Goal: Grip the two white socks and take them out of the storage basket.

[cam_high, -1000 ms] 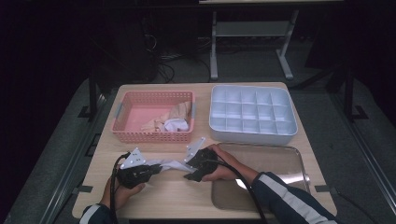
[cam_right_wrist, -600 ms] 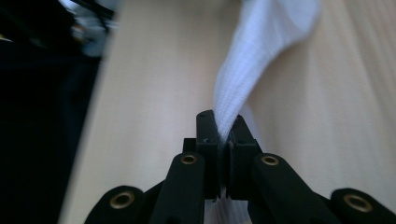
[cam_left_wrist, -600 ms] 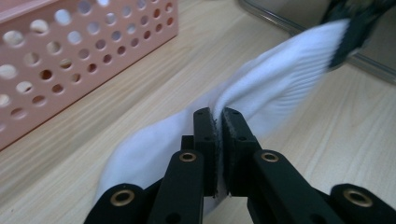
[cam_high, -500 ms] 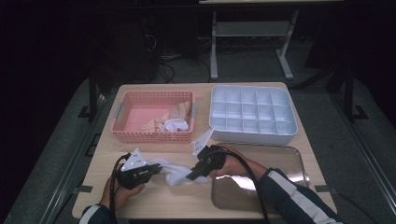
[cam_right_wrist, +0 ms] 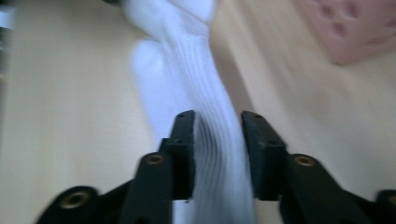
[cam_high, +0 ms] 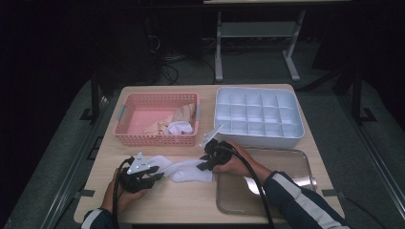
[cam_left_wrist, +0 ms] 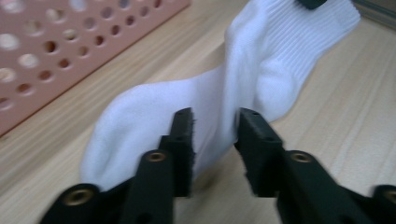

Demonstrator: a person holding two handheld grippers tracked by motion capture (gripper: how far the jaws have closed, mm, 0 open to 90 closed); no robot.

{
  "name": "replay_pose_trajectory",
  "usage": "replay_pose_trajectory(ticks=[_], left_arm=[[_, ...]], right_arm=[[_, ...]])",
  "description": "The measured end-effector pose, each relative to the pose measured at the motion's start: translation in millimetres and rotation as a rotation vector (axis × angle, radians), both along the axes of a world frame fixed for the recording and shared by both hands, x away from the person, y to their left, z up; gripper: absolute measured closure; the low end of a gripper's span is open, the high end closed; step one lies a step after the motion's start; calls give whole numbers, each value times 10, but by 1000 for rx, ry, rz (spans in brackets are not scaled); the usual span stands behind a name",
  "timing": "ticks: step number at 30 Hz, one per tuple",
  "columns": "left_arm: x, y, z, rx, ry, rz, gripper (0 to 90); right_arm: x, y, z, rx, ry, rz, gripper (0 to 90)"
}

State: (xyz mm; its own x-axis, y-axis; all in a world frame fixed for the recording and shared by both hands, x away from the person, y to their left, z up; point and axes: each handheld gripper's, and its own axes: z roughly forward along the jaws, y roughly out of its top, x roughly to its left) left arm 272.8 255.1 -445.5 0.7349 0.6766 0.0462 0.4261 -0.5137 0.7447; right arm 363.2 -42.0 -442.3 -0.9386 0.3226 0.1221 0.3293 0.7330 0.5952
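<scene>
On the wooden table (cam_high: 191, 202), a white sock (cam_high: 184, 169) lies flat near the front edge, between the two grippers. Its long side runs left to right across the table, a bit tilted. The ribbed cuff end points right and the rounder end points left.

At the left, the left gripper (cam_high: 152, 171) is held in a hand (cam_high: 119, 193) at the rounder end of the sock. In the left gripper view its jaws have just been opening. A fold of the sock (cam_left_wrist: 210, 112) sits in the gap between them, and the right jaw stands clear of the cloth, so the grip is let go.

At the right, the right gripper (cam_high: 204, 164) is at the ribbed end. Its jaws have also just been opening, with the ribbed sock (cam_right_wrist: 205, 116) running between them. That picture is blurry, and I cannot tell if the pads touch the cloth.

Behind the sock sits a pink basket (cam_high: 125, 114) with more socks inside. To its right is a white tray (cam_high: 296, 131) with many little boxes.
</scene>
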Motion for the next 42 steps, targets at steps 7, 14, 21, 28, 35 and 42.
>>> replay_pose_trajectory(ticks=[7,14,21,28,35,42], left_arm=[[125,201,18,-84,-8,90,570],[333,145,-202,26,50,91,606],[339,331,-199,27,50,140,623],[248,398,-189,26,65,144,641],[58,397,-162,43,86,122,642],[-119,415,-135,30,104,113,597]], right_arm=[[-41,-61,121,21,-97,-22,739],[-235,89,40,-21,-77,107,777],[-237,88,-103,-71,-67,92,732],[-200,50,-98,-100,-126,46,667],[-201,2,-26,-120,-200,-16,715],[-343,101,28,-15,-172,63,789]])
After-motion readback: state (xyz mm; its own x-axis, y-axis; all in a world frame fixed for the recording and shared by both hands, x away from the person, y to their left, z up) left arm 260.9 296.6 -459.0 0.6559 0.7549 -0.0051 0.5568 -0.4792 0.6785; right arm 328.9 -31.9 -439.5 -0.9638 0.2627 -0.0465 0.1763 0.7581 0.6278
